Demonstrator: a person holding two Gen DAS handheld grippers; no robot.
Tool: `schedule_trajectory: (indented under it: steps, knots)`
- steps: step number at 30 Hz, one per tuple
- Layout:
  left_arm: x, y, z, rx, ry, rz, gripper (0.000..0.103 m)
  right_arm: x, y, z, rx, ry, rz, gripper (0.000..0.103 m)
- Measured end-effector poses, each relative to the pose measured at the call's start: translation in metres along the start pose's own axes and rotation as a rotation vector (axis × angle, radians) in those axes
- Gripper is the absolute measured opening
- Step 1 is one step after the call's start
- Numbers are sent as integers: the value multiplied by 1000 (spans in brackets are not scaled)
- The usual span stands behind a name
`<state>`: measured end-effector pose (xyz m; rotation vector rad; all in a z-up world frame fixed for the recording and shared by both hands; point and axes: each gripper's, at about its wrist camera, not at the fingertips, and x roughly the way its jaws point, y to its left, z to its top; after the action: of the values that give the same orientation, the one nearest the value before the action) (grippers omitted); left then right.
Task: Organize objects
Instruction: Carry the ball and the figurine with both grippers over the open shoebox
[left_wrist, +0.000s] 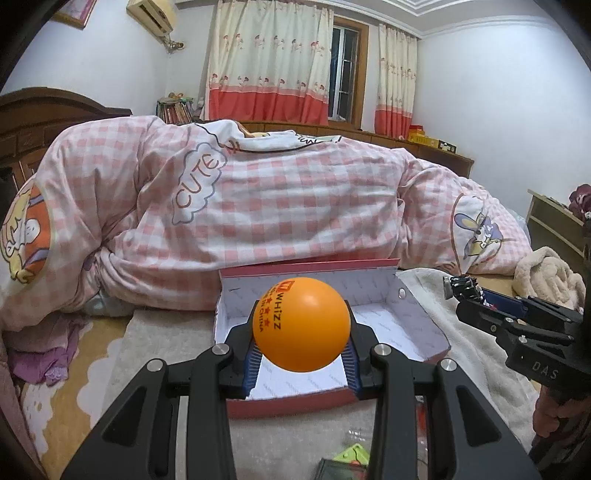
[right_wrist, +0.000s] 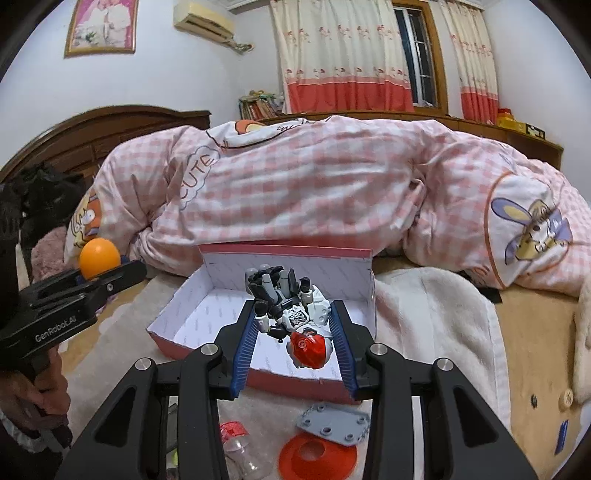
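Orange ball (left_wrist: 301, 324) sits clamped between left gripper (left_wrist: 301, 363) fingers, frame centre, above the red box (left_wrist: 424, 291). Right gripper (right_wrist: 293, 338) fingers grasp the toy figure (right_wrist: 291, 314) over this box.

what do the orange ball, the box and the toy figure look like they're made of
Orange ball: thin smooth plastic, like a ping-pong ball; soft sheen, printed lettering.
Box: thin cardboard, matte red outside, white printed lining; folded corner flaps and raw cut edges.
Toy figure: hard moulded plastic, jointed white and black parts, glossy red head.
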<state>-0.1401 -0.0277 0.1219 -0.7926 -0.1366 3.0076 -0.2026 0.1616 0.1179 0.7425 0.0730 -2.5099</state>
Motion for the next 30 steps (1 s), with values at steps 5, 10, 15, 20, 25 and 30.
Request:
schedule_trajectory:
  steps: [5, 10, 15, 20, 25, 30]
  knots:
    - [30, 4, -4, -3, 40, -6, 36, 17, 2, -1, -11, 15, 23, 40]
    - [56, 12, -17, 7, 95, 21, 36, 42, -6, -10, 2, 67, 28, 40]
    - [72, 18, -24, 12, 123, 17, 36, 60, -1, -14, -23, 95, 30, 40]
    - [92, 10, -35, 83, 151, 18, 36, 84, 3, -21, -62, 138, 2, 40]
    - [104, 1, -40, 91, 181, 8, 36, 101, 5, -21, -62, 157, -2, 40]
    - [110, 0, -43, 94, 193, 4, 36, 115, 8, -27, -62, 202, -36, 40]
